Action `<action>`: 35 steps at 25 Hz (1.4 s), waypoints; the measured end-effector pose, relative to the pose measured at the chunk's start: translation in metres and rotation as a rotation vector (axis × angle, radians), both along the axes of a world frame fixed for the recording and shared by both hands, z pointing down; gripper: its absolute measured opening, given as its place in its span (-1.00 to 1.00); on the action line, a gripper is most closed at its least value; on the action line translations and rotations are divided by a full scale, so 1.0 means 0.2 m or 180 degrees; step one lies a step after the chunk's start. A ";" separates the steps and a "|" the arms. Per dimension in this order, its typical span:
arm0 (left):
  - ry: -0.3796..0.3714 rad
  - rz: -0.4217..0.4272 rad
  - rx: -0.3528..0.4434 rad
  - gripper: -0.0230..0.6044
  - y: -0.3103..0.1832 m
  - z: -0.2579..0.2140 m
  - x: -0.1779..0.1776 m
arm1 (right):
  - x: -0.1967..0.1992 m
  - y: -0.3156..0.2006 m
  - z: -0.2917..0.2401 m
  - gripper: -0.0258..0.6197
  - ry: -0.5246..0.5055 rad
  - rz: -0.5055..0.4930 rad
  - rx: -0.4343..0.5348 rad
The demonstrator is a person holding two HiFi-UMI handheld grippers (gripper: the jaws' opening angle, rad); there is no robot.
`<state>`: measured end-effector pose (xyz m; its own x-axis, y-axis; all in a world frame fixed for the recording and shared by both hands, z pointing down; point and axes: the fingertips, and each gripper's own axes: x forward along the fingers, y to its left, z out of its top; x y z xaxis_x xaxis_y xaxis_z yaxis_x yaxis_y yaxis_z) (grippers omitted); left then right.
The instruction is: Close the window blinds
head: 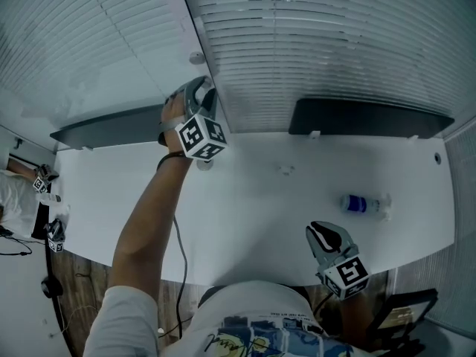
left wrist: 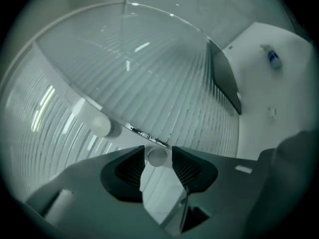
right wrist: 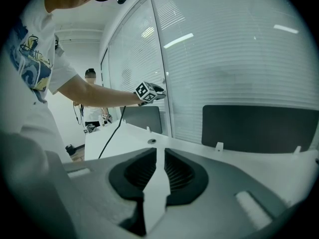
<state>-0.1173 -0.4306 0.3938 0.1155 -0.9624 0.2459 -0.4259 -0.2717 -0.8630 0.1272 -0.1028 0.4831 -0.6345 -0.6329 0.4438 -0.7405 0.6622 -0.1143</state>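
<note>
white slatted window blinds (head: pixel 320 43) fill the top of the head view, in two panes split by a pale frame post (head: pixel 190 28). the left hand-held gripper (head: pixel 201 88) is up against that post at upper centre, on a bare arm that reaches in from the lower left. in the left gripper view its jaws stand apart. a small round knob (left wrist: pixel 157 157) sits in the gap at their tips, flanked closely by the pads, with no squeeze on it showing. a larger knob (left wrist: pixel 101 125) sits on the frame, up and to the left of the first.

the right hand-held gripper (head: pixel 321 230) hangs at the lower right of the head view, over the near edge of the white worktop (head: pixel 260 199). its jaws are drawn together to a thin slit with nothing in it.

a bottle (head: pixel 364 204) with a blue band lies on its side at the right of the worktop, well apart from both grippers. two dark panels (head: pixel 368 117) stand along the far edge, under the blinds. another person (head: pixel 18 192) shows at the left edge.
</note>
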 end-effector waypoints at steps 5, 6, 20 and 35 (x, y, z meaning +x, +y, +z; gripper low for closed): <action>-0.0631 0.0106 -0.0003 -0.43 -0.04 0.05 -0.02 | -0.01 -0.01 0.00 -0.80 0.0004 0.0004 -0.0007; -0.0651 0.0109 0.0006 -0.50 -0.05 0.04 -0.02 | -0.01 -0.01 -0.01 -0.80 0.0005 0.0005 0.0000; 0.1424 -0.0367 -0.0208 -0.54 -0.04 -0.01 -0.06 | 0.00 -0.01 -0.01 -0.80 0.0017 0.0019 -0.0014; 0.3585 -0.0784 -0.0497 -0.54 -0.05 -0.02 -0.12 | -0.01 -0.01 -0.01 -0.80 0.0008 0.0018 -0.0005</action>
<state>-0.1405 -0.4399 0.3896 0.1582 -0.9576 0.2409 -0.9868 -0.1446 0.0732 0.1257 -0.1043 0.4819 -0.6297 -0.6357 0.4465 -0.7445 0.6578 -0.1135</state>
